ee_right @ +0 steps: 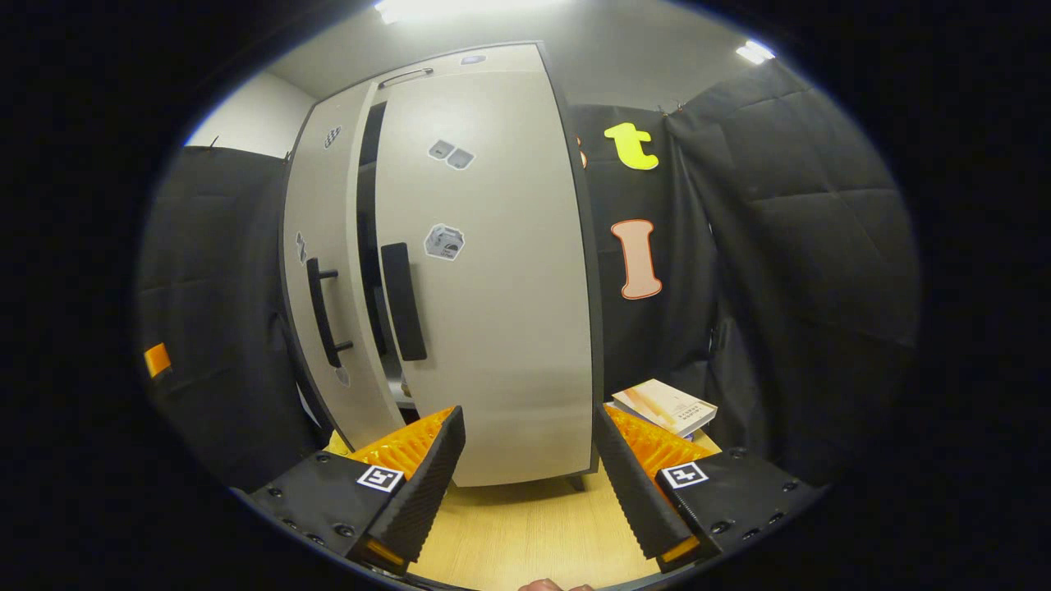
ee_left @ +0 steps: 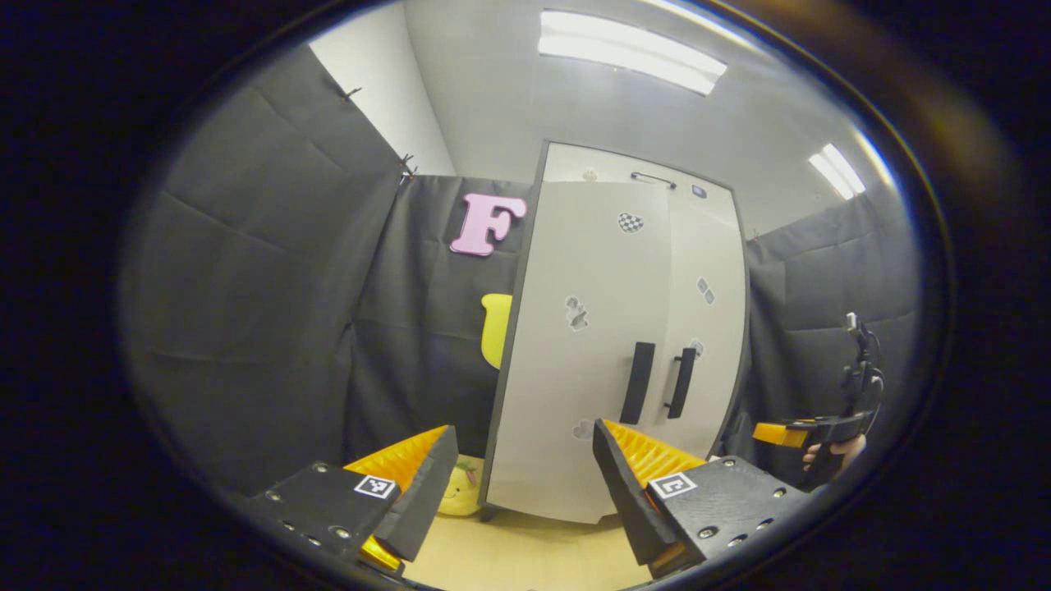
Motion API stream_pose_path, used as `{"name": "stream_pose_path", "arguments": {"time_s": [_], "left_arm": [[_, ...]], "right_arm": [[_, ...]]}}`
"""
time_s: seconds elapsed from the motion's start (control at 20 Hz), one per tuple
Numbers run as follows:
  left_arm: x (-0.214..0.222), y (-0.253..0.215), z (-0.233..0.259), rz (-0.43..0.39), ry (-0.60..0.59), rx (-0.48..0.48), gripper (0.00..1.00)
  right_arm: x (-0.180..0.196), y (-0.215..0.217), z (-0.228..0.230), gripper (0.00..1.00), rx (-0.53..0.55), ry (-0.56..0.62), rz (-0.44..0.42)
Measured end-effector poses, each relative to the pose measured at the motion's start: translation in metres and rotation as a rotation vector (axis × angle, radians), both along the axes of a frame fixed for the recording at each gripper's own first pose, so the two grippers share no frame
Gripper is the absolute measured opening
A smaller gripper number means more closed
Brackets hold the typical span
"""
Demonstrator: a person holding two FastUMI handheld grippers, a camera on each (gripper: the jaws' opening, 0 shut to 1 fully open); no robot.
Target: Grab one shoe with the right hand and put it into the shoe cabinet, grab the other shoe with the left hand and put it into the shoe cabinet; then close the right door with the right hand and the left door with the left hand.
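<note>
The pale shoe cabinet (ee_left: 575, 271) stands ahead with two doors and a dark vertical handle on each. In the right gripper view a dark gap (ee_right: 369, 213) runs between the left door (ee_right: 324, 205) and the right door (ee_right: 493, 287), so the left door stands slightly ajar. My left gripper (ee_left: 521, 472) is open and holds nothing, low in front of the left door (ee_left: 575, 386). My right gripper (ee_right: 525, 472) is open and holds nothing, before the right door's lower part. The left gripper view also has the right gripper (ee_left: 809, 431) far right, held in a hand.
A yellow plush toy (ee_left: 456, 492) lies on the wooden floor (ee_left: 525, 554) by the cabinet's lower left corner. A book (ee_right: 665, 406) lies on the floor right of the cabinet. Black cloth walls close in on both sides.
</note>
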State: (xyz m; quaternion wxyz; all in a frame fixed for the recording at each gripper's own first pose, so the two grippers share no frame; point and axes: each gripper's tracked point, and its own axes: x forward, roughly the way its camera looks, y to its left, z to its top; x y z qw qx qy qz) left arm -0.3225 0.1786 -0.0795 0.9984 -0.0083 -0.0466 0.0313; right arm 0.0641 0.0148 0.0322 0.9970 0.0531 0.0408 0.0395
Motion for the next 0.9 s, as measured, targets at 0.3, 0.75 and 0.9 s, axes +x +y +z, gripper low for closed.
{"name": "stream_pose_path", "arguments": {"time_s": [0.3,0.75,0.9], "left_arm": [[-0.036,0.025,-0.033,0.044,0.016,-0.033,0.96],[-0.062,0.057,-0.057,0.153,0.065,-0.041,0.93],[-0.062,0.055,-0.057,0.157,0.069,-0.044,0.93]], "right_arm": [[-0.014,0.020,-0.009,0.98,-0.022,0.003,0.015],[-0.022,0.009,-0.029,0.98,-0.028,0.060,-0.025],[-0.022,0.018,-0.035,0.98,-0.023,0.082,0.002]]}}
